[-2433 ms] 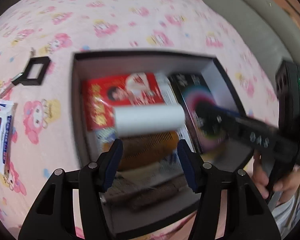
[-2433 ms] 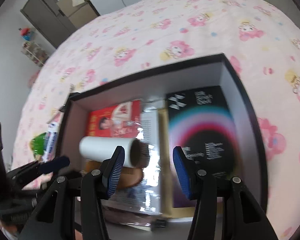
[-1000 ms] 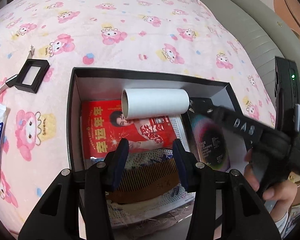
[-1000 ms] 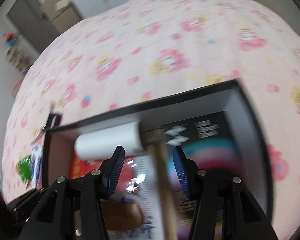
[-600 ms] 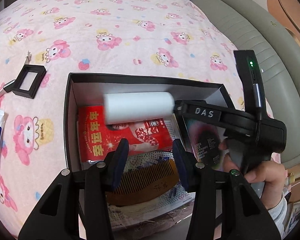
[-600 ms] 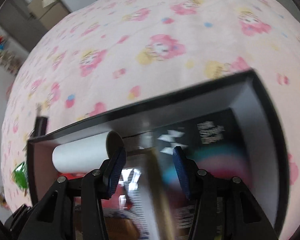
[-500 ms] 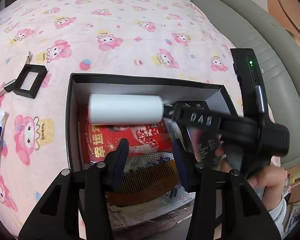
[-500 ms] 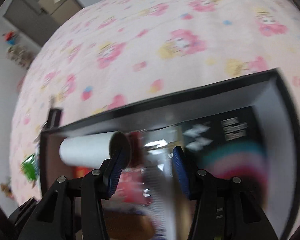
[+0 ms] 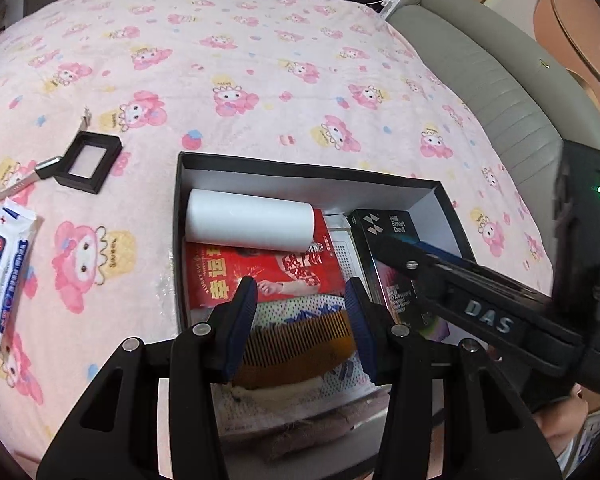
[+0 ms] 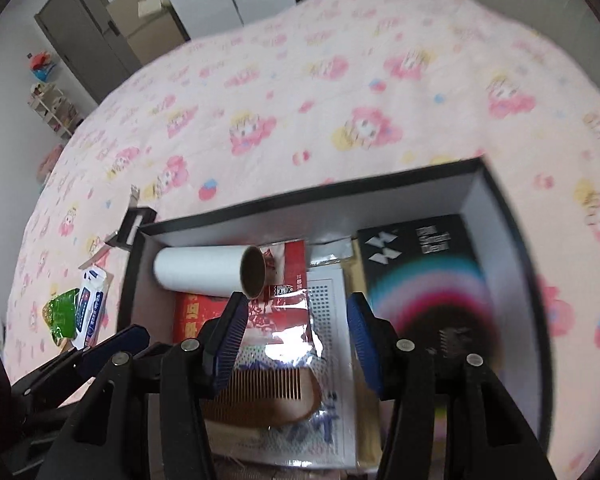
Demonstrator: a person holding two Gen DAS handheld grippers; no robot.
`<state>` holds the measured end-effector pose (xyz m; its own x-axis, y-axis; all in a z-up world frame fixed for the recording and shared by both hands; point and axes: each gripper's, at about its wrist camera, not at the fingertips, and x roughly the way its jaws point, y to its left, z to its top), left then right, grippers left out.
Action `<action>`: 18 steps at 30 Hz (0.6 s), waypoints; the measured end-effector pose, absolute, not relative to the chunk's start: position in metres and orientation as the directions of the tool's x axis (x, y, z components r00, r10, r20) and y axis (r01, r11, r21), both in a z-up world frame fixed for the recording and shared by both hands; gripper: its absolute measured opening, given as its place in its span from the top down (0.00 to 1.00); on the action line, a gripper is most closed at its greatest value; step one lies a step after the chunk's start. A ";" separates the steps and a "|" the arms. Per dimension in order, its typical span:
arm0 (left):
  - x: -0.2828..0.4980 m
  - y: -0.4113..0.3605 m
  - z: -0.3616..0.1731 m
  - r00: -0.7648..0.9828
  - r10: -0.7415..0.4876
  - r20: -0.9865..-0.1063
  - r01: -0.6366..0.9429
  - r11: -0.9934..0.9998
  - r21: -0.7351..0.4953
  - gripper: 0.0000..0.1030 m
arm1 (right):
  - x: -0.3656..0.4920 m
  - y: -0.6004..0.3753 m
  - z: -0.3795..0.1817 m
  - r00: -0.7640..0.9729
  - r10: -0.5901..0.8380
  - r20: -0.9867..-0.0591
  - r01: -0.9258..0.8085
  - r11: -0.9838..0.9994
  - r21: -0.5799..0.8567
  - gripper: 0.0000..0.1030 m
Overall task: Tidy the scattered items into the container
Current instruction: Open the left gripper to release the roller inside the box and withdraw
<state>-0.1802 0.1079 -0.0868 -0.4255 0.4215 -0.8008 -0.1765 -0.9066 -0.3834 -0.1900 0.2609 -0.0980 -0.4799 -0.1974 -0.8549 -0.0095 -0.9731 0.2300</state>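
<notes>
A black box [image 9: 308, 170] with a white inside sits on the pink bedspread. A white roll [image 9: 248, 220] lies in its far left corner, on a red packet [image 9: 260, 276]. A brown comb [image 9: 296, 340] and a black product box [image 9: 384, 232] also lie inside. My left gripper [image 9: 300, 300] hangs over the comb, jaws opening, nothing between them. My right gripper [image 10: 296, 312] hovers over the box's middle, jaws opening and empty, with the roll [image 10: 204, 270] just beyond its left fingertip and apart from it.
Left of the box on the bedspread lie a small black square frame [image 9: 82, 162], a white and blue wipes pack [image 9: 4, 264] and a green packet [image 10: 62, 312]. A grey padded bed edge [image 9: 500, 92] runs along the right. A person's hand holds the right gripper.
The white roll has gone from the air at the right gripper's tip to lying in the box's far left corner. The right gripper has drawn back to the right, away from it.
</notes>
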 end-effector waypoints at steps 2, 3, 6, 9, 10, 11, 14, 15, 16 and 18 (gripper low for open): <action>-0.169 0.106 -0.078 -0.444 0.414 -0.795 -0.191 -0.910 -0.367 0.48 | -0.176 0.260 -0.089 -0.509 -0.187 -0.841 -0.016 -0.974 0.226 0.52; -0.163 0.104 -0.074 -0.453 0.410 -0.791 -0.198 -0.912 -0.359 0.48 | -0.167 0.259 -0.086 -0.516 -0.188 -0.836 -0.017 -0.973 0.229 0.51; -0.143 0.100 -0.062 -0.478 0.399 -0.783 -0.220 -0.917 -0.333 0.48 | -0.148 0.255 -0.080 -0.524 -0.194 -0.829 -0.023 -0.970 0.241 0.51; -0.123 0.095 -0.051 -0.498 0.395 -0.772 -0.243 -0.918 -0.313 0.48 | -0.133 0.250 -0.074 -0.532 -0.203 -0.822 -0.018 -0.968 0.250 0.51; -0.118 0.093 -0.047 -0.503 0.394 -0.769 -0.247 -0.919 -0.308 0.48 | -0.128 0.248 -0.070 -0.539 -0.201 -0.818 -0.017 -0.968 0.249 0.51; -0.112 0.091 -0.044 -0.506 0.396 -0.766 -0.250 -0.918 -0.308 0.48 | -0.121 0.246 -0.066 -0.549 -0.199 -0.812 -0.014 -0.969 0.247 0.51; -0.095 0.080 -0.035 -0.508 0.415 -0.755 -0.261 -0.909 -0.324 0.48 | -0.104 0.237 -0.058 -0.565 -0.199 -0.801 -0.007 -0.969 0.245 0.51; -0.090 0.076 -0.032 -0.511 0.418 -0.751 -0.263 -0.908 -0.326 0.48 | -0.098 0.234 -0.056 -0.569 -0.204 -0.797 -0.002 -0.969 0.249 0.51; -0.084 0.072 -0.030 -0.515 0.418 -0.748 -0.265 -0.908 -0.325 0.48 | -0.092 0.231 -0.054 -0.572 -0.208 -0.793 0.000 -0.967 0.253 0.51; -0.074 0.063 -0.026 -0.526 0.416 -0.742 -0.266 -0.909 -0.321 0.48 | -0.084 0.222 -0.050 -0.574 -0.213 -0.790 0.016 -0.968 0.249 0.51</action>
